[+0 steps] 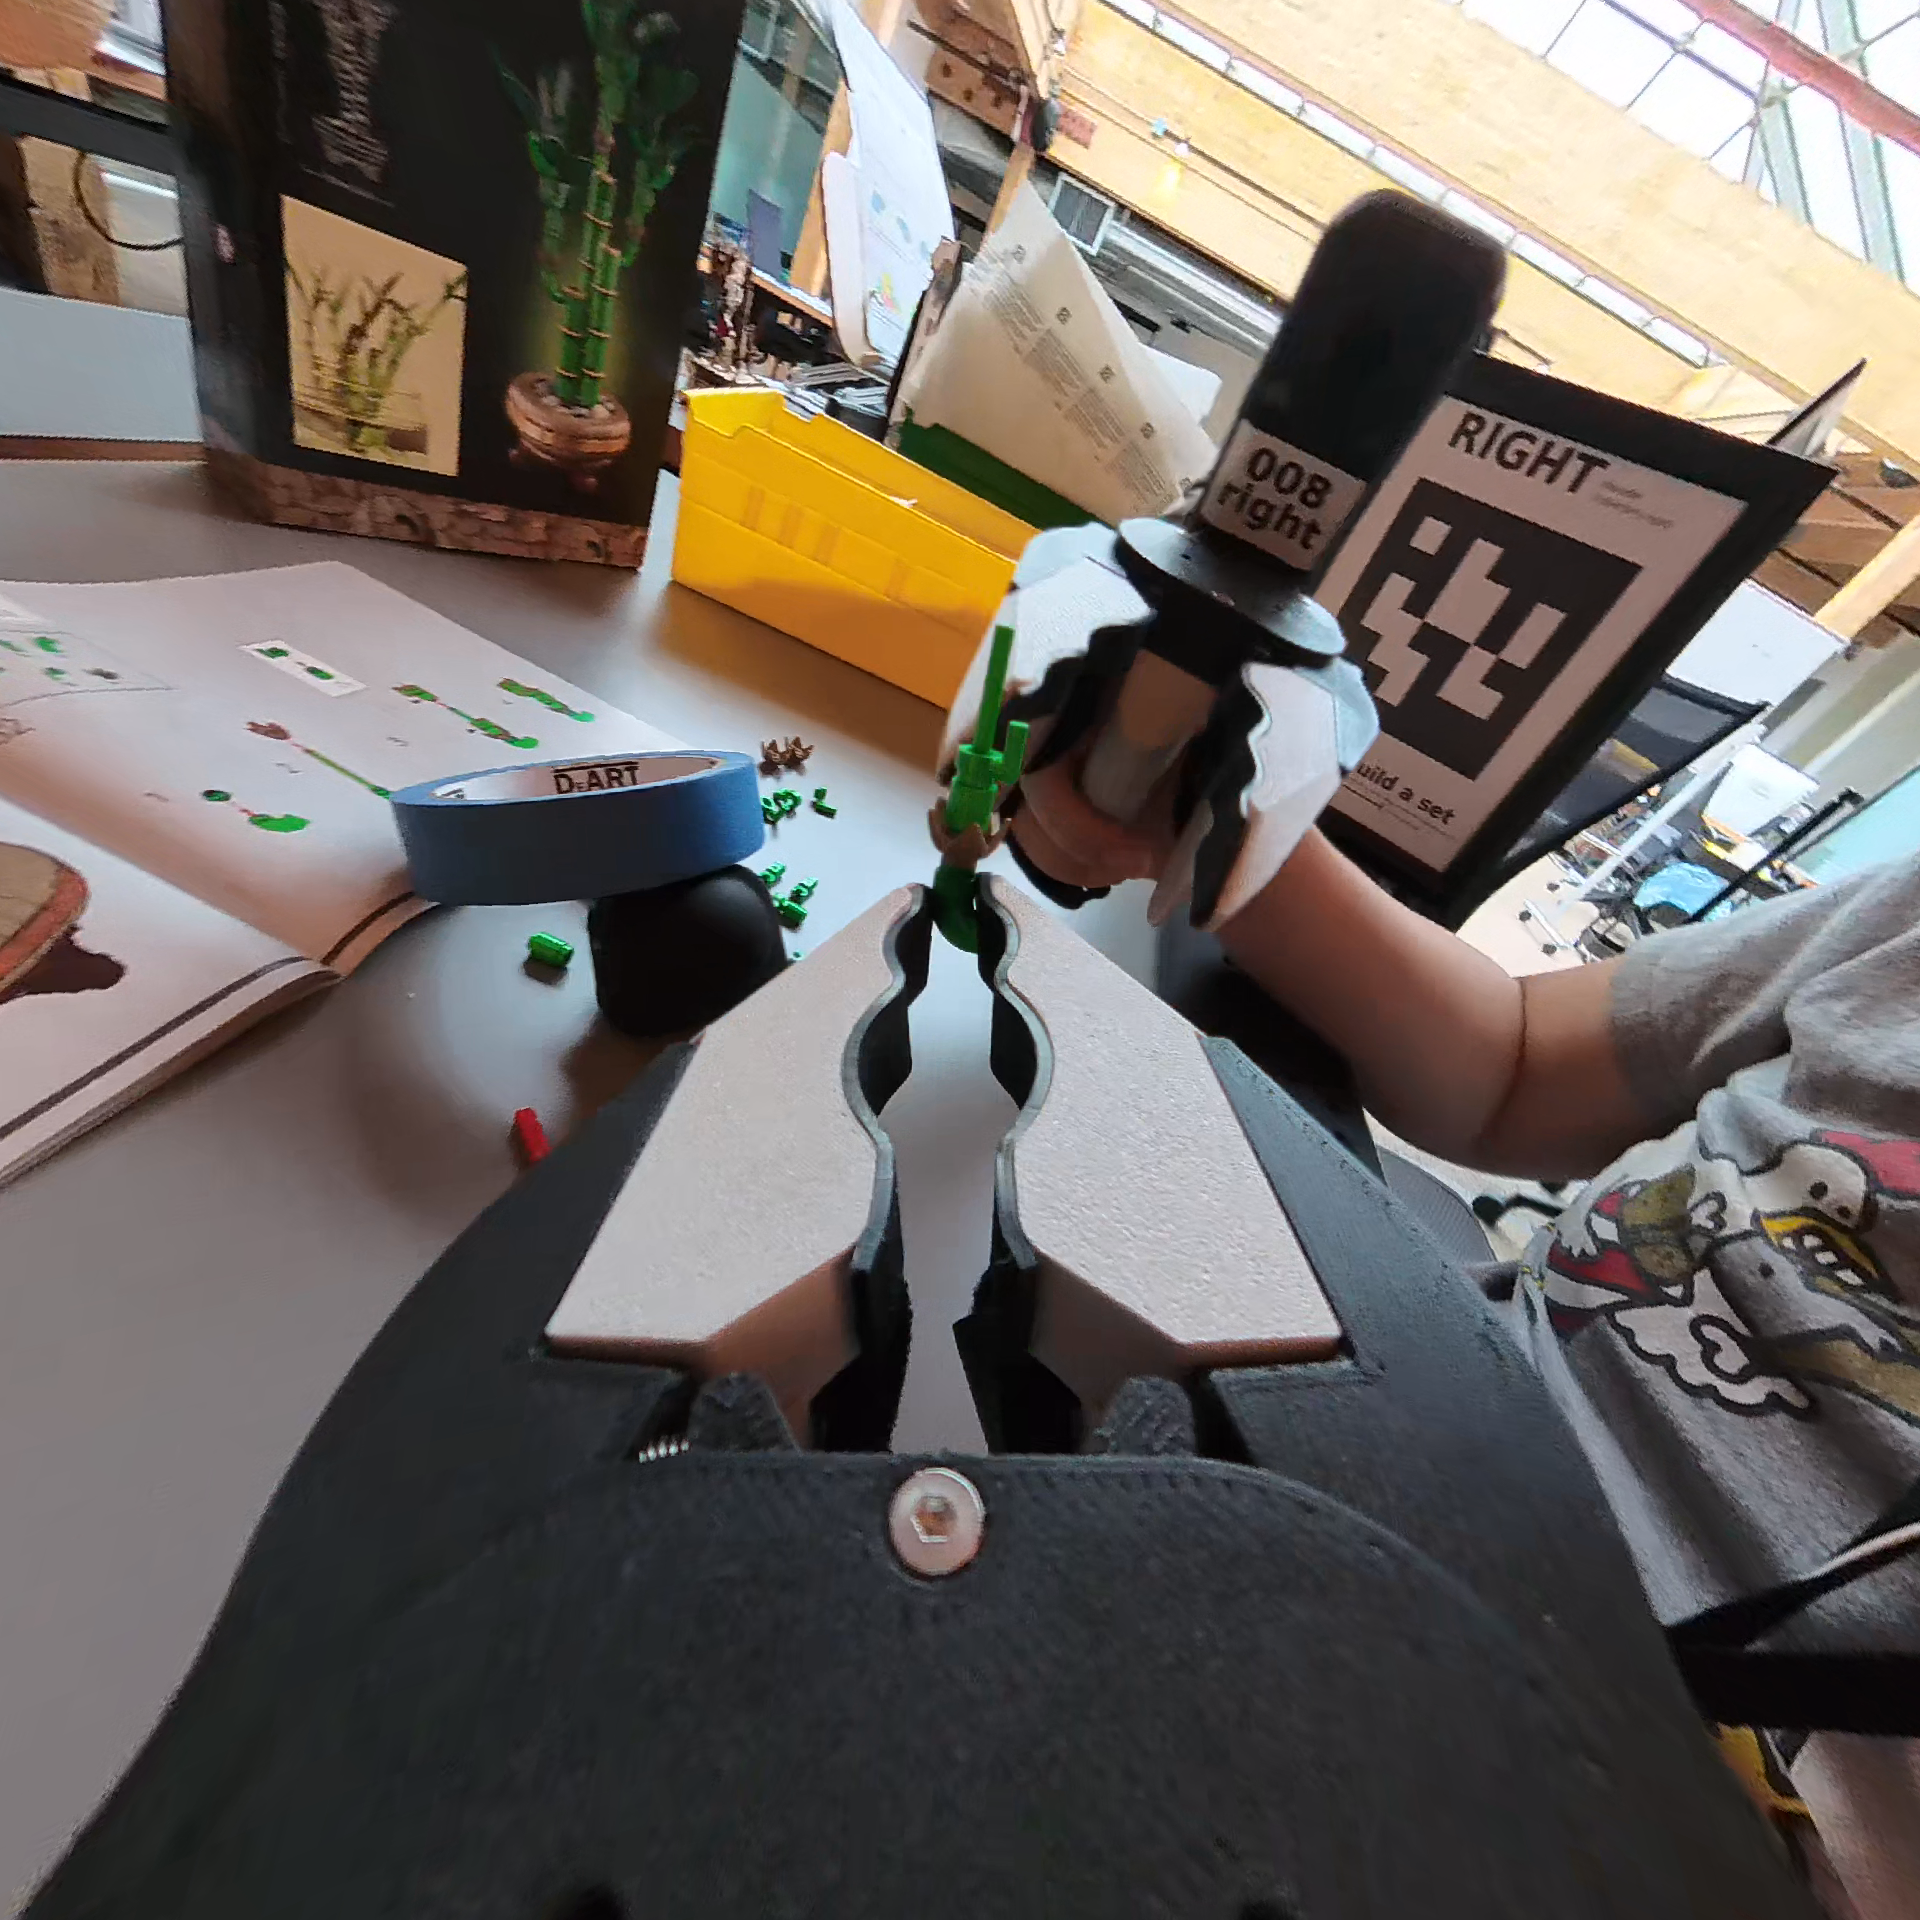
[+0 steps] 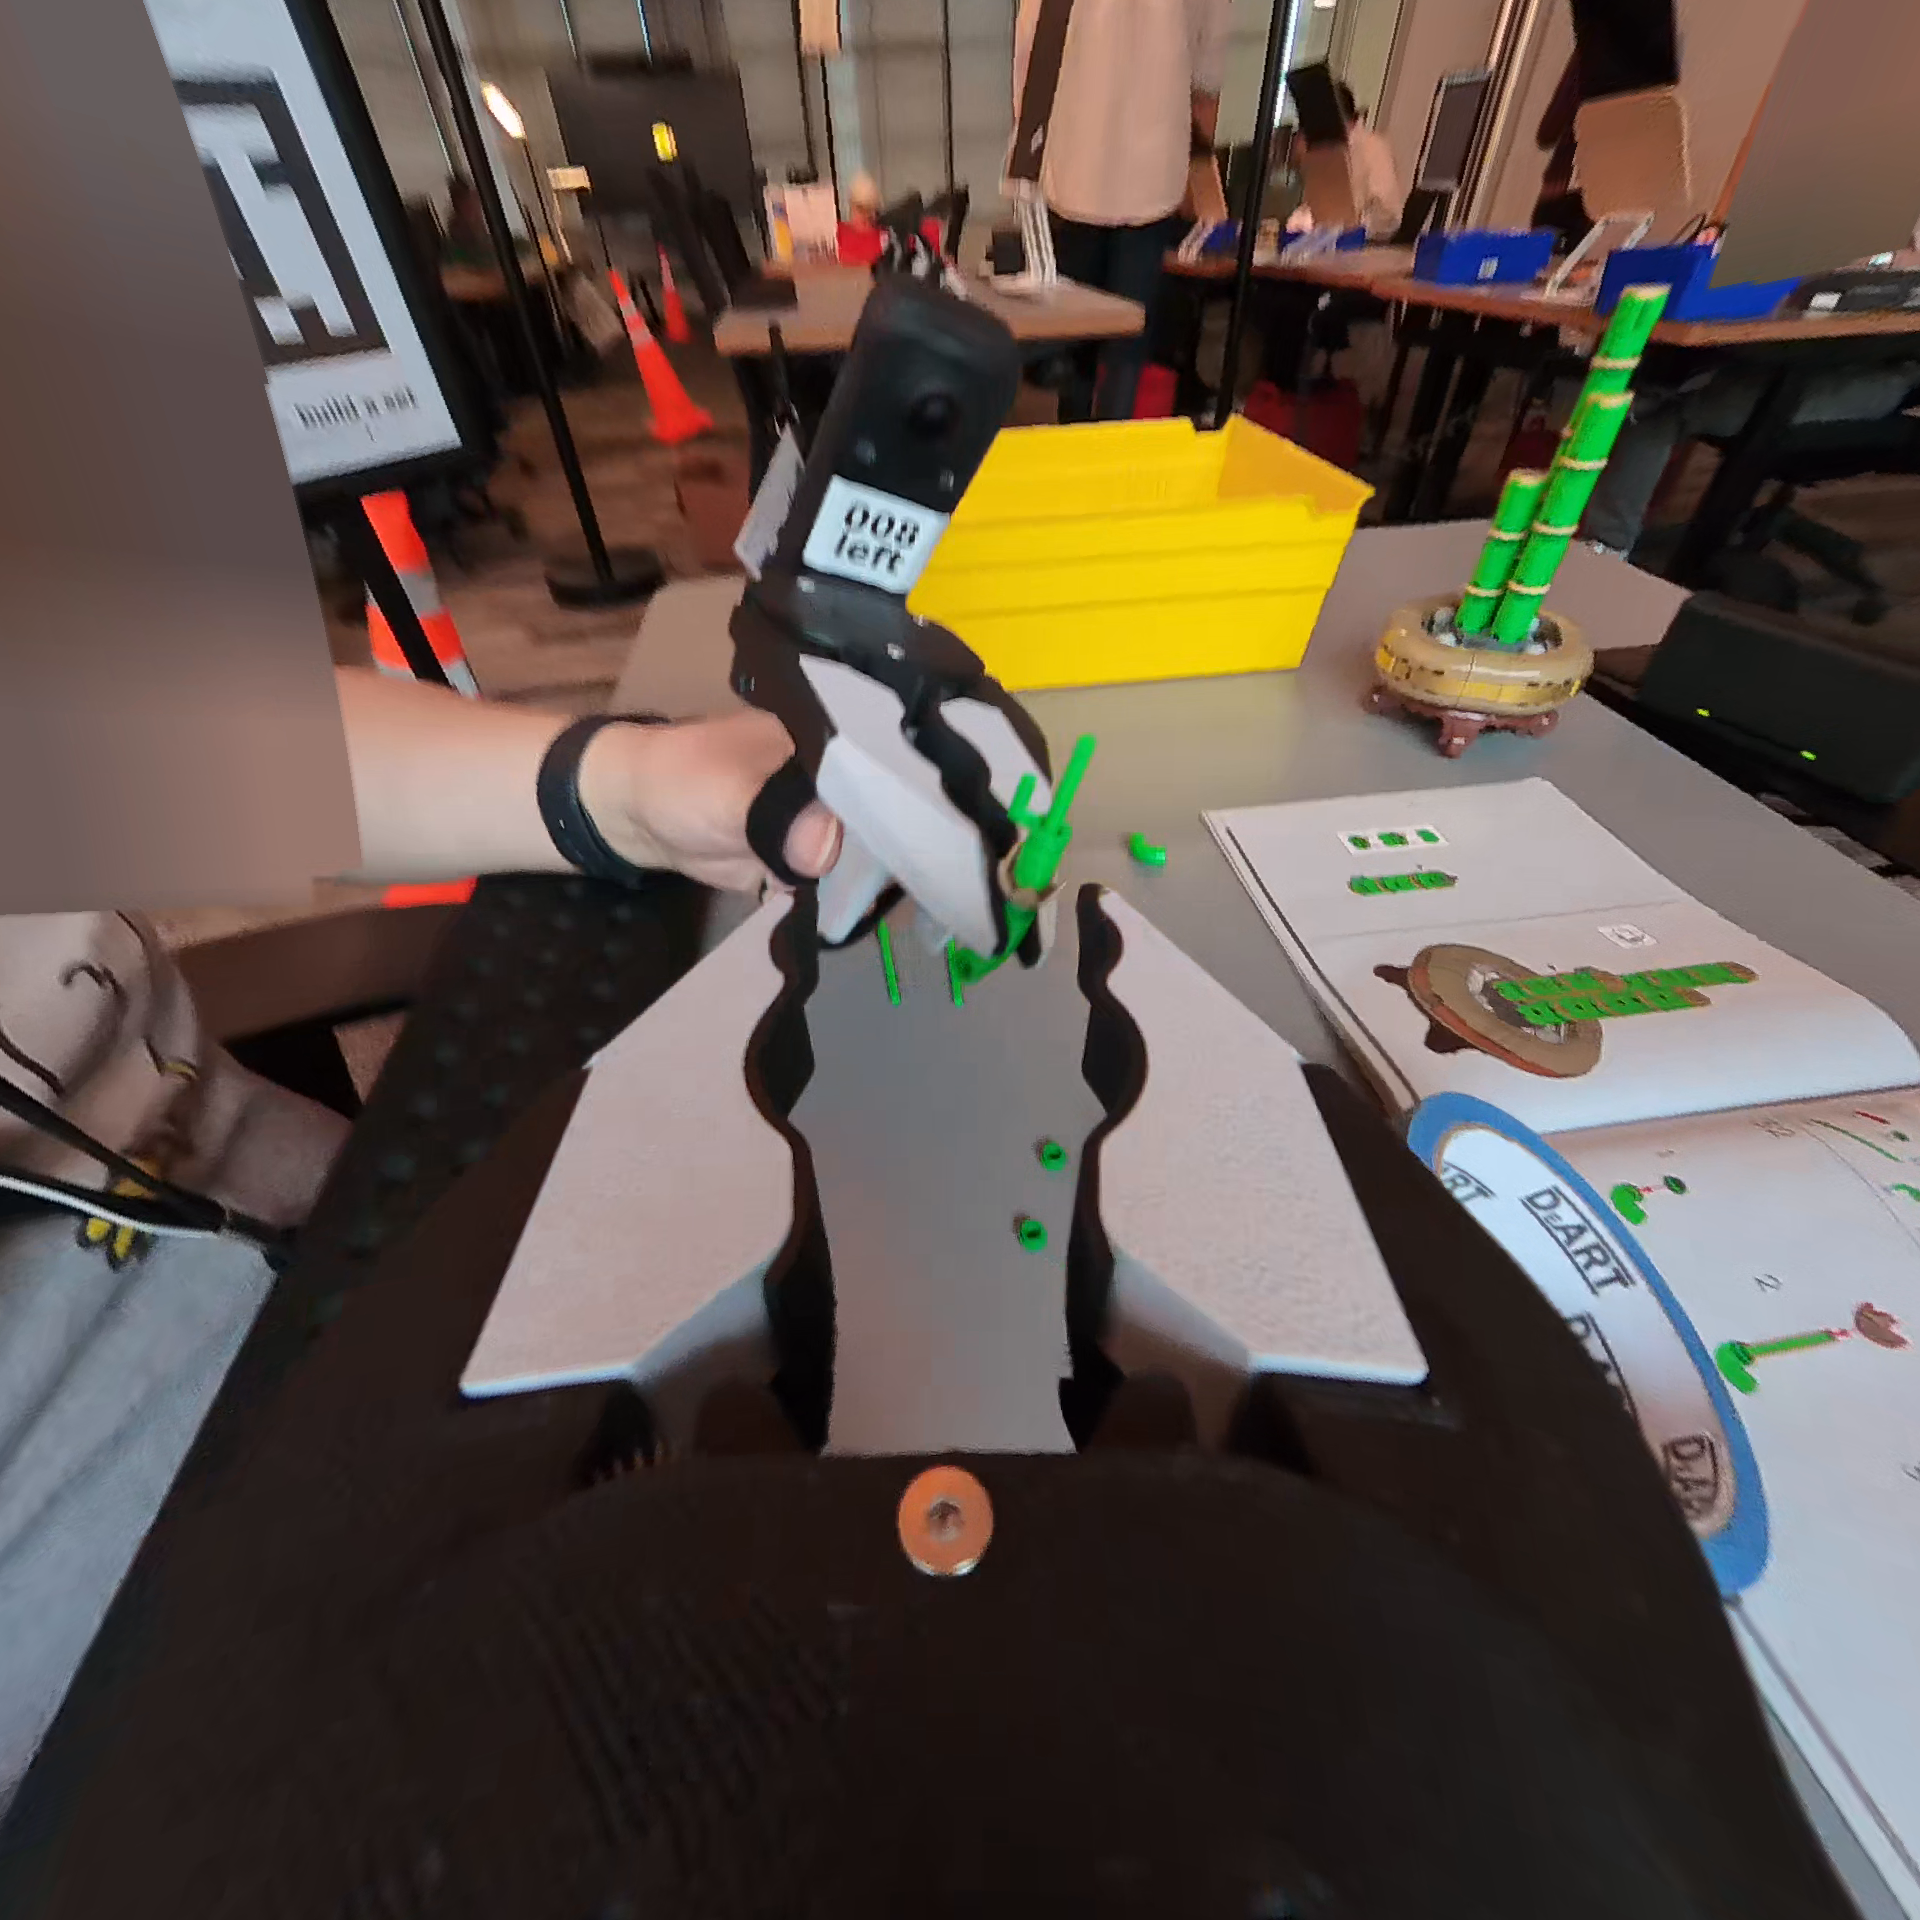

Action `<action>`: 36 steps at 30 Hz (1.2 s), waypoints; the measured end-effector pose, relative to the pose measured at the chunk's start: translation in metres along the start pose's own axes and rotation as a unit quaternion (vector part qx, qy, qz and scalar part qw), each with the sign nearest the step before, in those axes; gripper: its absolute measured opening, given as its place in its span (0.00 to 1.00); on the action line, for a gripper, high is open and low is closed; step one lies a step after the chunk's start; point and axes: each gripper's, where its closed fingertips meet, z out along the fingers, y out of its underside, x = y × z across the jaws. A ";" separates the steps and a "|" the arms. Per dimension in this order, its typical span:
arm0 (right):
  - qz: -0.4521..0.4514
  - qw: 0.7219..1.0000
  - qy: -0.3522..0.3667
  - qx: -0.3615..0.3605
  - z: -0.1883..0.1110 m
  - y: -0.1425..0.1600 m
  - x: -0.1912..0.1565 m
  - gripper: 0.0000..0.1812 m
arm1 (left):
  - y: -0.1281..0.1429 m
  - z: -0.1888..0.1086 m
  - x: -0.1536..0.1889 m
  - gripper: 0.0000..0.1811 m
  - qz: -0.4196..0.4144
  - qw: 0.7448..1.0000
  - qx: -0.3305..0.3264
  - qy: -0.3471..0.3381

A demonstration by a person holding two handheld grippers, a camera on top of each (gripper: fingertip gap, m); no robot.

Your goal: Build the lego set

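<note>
My left gripper is shut on the bottom green elbow of a small lego stem and holds it upright above the table. The stem is a thin green rod with a green branch piece and a brown collar. My right gripper is open and empty. In the right wrist view the left gripper's tip and the stem sit just beyond its fingertips. A partly built bamboo model stands in its tan pot at the far right.
An open instruction booklet lies on the grey table with a blue tape roll on a black round object. Loose green pieces, two green rods and a red piece lie about. A yellow bin and the set's box stand behind. Both grippers' tips are close together, under 4 cm apart. Between my left fingertips and the partly built bamboo model there is roughly 35 cm.
</note>
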 end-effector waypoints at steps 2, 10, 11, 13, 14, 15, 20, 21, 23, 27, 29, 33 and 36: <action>-0.006 1.000 0.006 -0.021 0.001 0.007 0.001 0.26 | -0.002 -0.002 -0.005 0.03 -0.010 1.000 0.006 -0.011; 0.031 0.998 0.017 -0.051 0.002 0.020 0.008 0.16 | -0.010 -0.008 -0.009 0.03 -0.011 0.999 0.028 -0.027; 0.042 0.998 0.013 -0.046 0.003 0.020 0.009 0.16 | -0.010 -0.008 -0.009 0.03 -0.011 0.999 0.030 -0.025; 0.066 0.997 0.007 -0.034 0.005 0.018 0.009 0.14 | -0.011 -0.007 -0.007 0.03 -0.011 0.999 0.031 -0.022; 0.076 0.997 0.008 -0.024 0.006 0.017 0.011 0.13 | -0.012 -0.007 -0.006 0.03 -0.009 0.999 0.032 -0.020; 0.084 0.996 0.004 -0.015 0.006 0.015 0.011 0.13 | -0.012 -0.007 -0.005 0.03 -0.008 0.999 0.034 -0.017; 0.115 0.993 -0.027 0.008 0.009 0.012 0.005 0.13 | -0.018 -0.009 0.003 0.03 -0.011 0.999 0.050 0.010; 0.116 0.993 -0.031 0.011 0.009 0.011 0.004 0.13 | -0.019 -0.009 0.006 0.03 -0.014 0.998 0.053 0.019; 0.124 0.991 -0.042 0.020 0.010 0.008 0.002 0.13 | -0.021 -0.010 0.006 0.03 -0.017 0.998 0.059 0.021; 0.114 0.992 -0.020 0.042 0.010 0.002 0.006 0.10 | -0.015 -0.009 -0.006 0.03 -0.002 0.999 0.039 -0.026; 0.087 0.996 0.004 0.029 0.012 0.005 0.008 0.10 | -0.013 -0.008 -0.009 0.03 -0.001 0.999 0.035 -0.036; 0.072 0.996 0.061 -0.002 0.018 0.015 0.019 0.10 | -0.009 -0.006 -0.017 0.03 0.012 0.997 0.023 -0.067; 0.068 0.994 0.086 -0.012 0.020 0.018 0.025 0.08 | -0.005 -0.004 -0.021 0.03 0.028 0.996 0.010 -0.089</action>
